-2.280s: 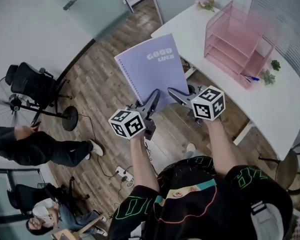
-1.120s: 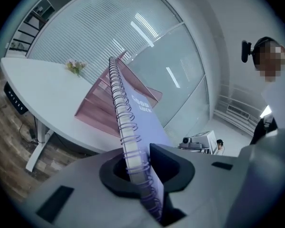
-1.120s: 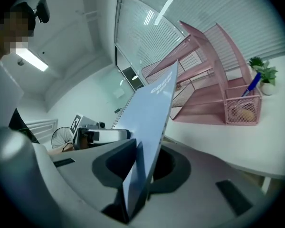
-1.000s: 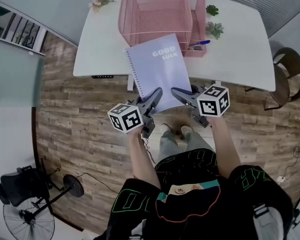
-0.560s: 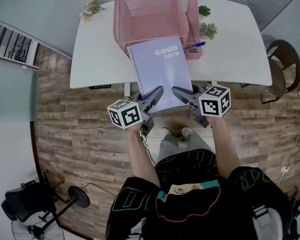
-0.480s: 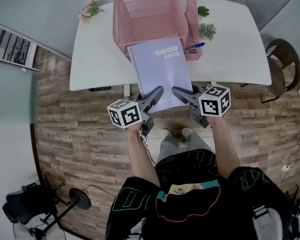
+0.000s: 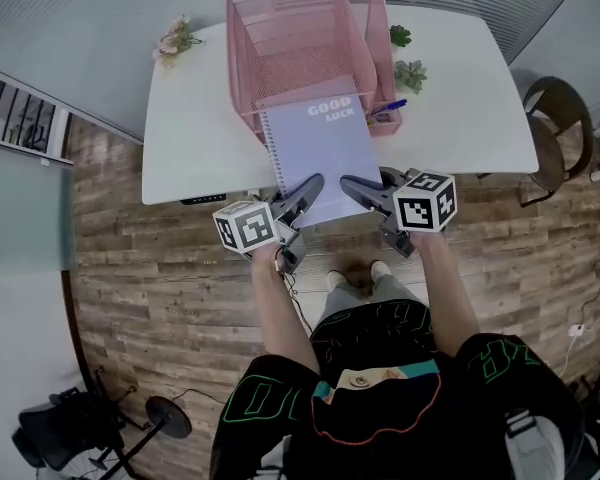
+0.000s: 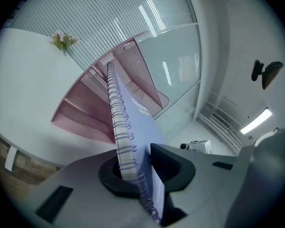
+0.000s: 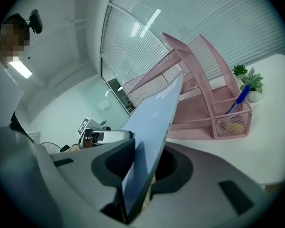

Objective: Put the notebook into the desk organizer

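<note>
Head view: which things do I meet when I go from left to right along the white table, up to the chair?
From the left: flowers → organizer → plants → chair. The notebook and the pen overlap the organizer, so they are left out.

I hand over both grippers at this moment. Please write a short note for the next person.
Left gripper: shut on the notebook, spiral side.
Right gripper: shut on its opposite near corner.
Notebook: in the air, far edge at the front of the pink desk organizer on the white table.
Done: picked up, brought there.
Left: slide it into a tray, release.
</note>
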`<action>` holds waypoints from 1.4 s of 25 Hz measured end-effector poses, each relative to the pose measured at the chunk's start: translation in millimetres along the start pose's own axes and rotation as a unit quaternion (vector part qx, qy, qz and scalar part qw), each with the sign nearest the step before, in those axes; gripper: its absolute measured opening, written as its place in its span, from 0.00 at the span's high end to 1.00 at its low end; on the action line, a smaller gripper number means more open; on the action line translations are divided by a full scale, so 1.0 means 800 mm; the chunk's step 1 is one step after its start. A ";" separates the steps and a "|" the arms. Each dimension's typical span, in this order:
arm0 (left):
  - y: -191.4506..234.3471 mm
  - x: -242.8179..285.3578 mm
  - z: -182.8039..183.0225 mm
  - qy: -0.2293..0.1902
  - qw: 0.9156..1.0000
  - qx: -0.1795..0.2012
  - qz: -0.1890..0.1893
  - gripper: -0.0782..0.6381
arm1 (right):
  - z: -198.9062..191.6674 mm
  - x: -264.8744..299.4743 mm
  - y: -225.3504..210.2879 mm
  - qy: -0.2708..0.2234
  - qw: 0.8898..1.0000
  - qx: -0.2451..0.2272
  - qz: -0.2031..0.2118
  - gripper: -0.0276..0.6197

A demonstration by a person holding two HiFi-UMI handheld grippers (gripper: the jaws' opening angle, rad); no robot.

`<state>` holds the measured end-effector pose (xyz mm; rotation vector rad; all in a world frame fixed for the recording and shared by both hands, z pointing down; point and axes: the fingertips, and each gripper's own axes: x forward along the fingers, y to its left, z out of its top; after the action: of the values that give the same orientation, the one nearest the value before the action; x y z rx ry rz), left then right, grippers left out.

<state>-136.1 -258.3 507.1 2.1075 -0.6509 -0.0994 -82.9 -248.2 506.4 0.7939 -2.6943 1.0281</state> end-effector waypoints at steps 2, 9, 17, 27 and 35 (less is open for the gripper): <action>0.003 0.003 0.007 -0.001 1.000 -0.007 -0.003 0.79 | 0.006 0.003 -0.003 -0.006 1.000 -0.005 -0.006 0.82; -0.003 0.023 0.022 0.005 0.999 -0.041 -0.032 0.79 | 0.026 -0.003 -0.014 -0.012 0.999 -0.028 -0.021 0.77; 0.016 0.027 0.062 -0.057 0.995 -0.079 -0.029 0.79 | 0.010 -0.028 -0.019 0.067 0.993 -0.096 -0.031 0.49; 0.026 0.034 0.085 -0.034 0.998 -0.058 -0.014 0.79 | -0.036 -0.051 -0.006 0.217 0.952 -0.218 0.001 0.89; 0.037 0.040 0.092 -0.030 0.998 -0.060 -0.011 0.77 | -0.015 0.013 0.031 0.194 0.908 -0.369 -0.039 0.89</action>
<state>-143.3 -342.1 492.6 2.0025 -0.6413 -0.2098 -105.6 -229.3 504.4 0.4687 -2.3714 0.0739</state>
